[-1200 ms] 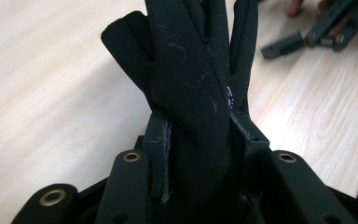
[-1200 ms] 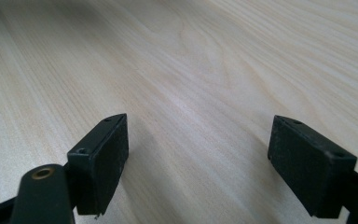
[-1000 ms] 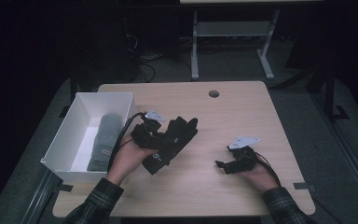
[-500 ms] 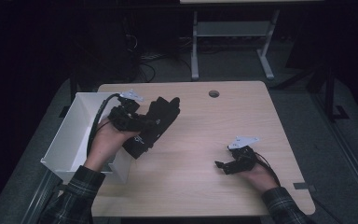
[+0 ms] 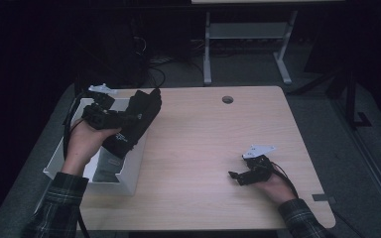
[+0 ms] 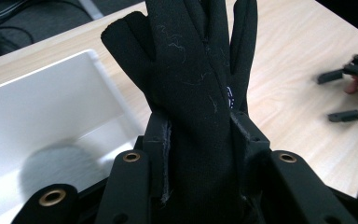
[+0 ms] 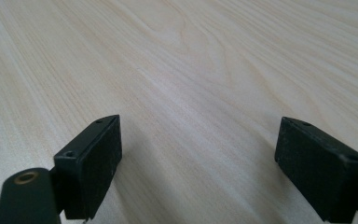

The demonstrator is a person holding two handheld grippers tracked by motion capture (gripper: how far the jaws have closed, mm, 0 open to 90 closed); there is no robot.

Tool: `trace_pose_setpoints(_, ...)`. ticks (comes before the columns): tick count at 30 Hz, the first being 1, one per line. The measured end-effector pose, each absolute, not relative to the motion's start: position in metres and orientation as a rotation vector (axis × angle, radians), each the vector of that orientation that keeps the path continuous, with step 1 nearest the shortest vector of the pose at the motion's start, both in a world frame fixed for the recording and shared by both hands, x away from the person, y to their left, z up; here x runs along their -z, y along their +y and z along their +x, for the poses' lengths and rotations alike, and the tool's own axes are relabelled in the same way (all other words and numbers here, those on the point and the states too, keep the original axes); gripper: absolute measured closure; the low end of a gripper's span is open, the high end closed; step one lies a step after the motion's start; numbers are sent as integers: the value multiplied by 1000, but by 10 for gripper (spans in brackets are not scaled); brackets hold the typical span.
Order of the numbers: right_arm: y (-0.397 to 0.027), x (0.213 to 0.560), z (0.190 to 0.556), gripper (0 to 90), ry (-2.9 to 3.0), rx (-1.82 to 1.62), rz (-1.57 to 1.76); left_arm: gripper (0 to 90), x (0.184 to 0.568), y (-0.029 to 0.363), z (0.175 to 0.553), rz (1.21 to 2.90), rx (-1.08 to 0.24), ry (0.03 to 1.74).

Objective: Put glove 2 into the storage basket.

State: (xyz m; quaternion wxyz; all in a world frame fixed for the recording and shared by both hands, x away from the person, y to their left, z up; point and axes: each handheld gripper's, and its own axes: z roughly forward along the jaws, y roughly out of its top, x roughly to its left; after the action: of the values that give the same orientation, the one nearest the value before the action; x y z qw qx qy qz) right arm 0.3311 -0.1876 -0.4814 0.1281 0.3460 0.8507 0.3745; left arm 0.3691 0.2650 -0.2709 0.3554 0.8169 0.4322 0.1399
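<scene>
I read the glove [image 6: 193, 93] in my left gripper [image 6: 200, 140] as matt black knit cloth w/ pale lint and loose threads on it, and the 2 jaws look like matt black plastic w/ brass-coloured metal eyelets at the pivots. The bin [image 5: 129, 171] looks like smooth white plastic w/ a slight sheen on its inner walls, and the table [image 7: 191, 70] is pale wood or wood-look laminate, smooth, fine straight grain, low satin shine. On my right gripper [image 7: 198, 154] the pads [image 7: 98, 158] are flat, matt black, prob. plastic, faintly grainy; sleeve [image 5: 59, 208] is plaid woven cloth.
</scene>
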Motion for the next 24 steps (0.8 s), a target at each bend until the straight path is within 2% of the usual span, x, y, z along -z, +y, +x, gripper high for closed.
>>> trace_pose_setpoints(12, -187, 481, 331, 144, 2474, -1089, 1008, 632, 294, 321, 371, 2043, -400, 1332)
trace_pose_setpoints(24, -187, 481, 331, 144, 2474, -1087, 1009, 628, 350, 336, 385, 2049, -334, 1494)
